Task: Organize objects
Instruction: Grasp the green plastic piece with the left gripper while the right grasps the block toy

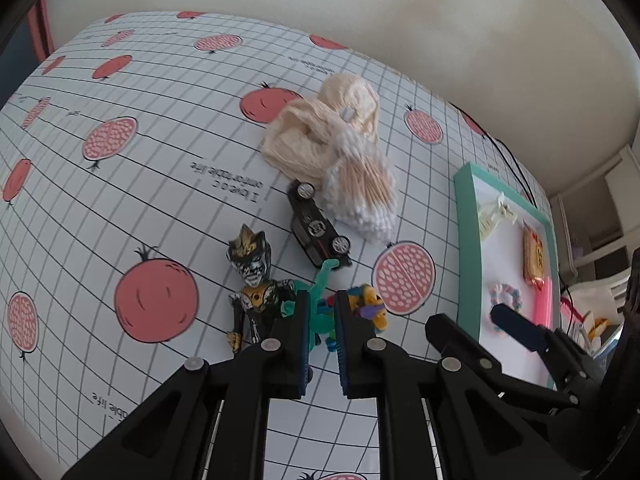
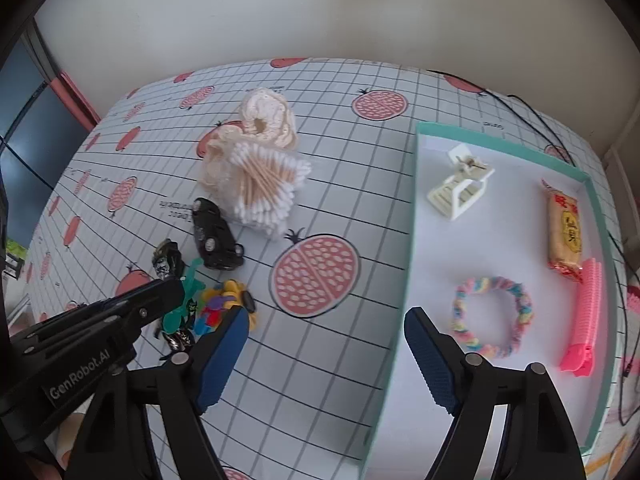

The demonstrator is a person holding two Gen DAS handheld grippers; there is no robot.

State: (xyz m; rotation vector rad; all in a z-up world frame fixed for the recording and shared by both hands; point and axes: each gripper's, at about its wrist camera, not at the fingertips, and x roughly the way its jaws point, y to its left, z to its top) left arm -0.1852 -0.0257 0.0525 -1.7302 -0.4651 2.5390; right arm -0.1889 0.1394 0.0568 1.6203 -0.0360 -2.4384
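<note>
A: Left gripper [image 1: 321,320] first. State?

B: Jaws narrowed around the green dinosaur toy [image 1: 320,312]; pads sit on either side of its body, neck and head stick out past the fingertips. Whether the pads actually press on it, cannot tell; a slim gap shows lower down between the fingers.

A: Where is the toy?

B: On the pomegranate-print tablecloth [image 1: 140,200], between the armoured action figure [image 1: 256,280] and a multicoloured small toy [image 1: 368,304], touching or overlapping both. The figure lies on its back just left of the left finger.

A: Right gripper [image 2: 324,328]?

B: Wide open, holding nothing. It hovers over the near-left edge of the teal tray [image 2: 406,240], one finger over the cloth, the other over the tray's white floor.

A: Tray contents?

B: White hair claw [image 2: 460,192], orange snack packet [image 2: 566,236], pink comb [image 2: 584,320], pastel scrunchie [image 2: 494,316]. All apart except the comb's far end, which sits just beside the packet.

A: Rest of the cloth?

B: Black toy car [image 2: 216,236] on its side, just beyond the dinosaur. Bag of cotton swabs [image 2: 268,188] touching the car, leaning on a cream knitted bundle [image 2: 264,120] behind it.
</note>
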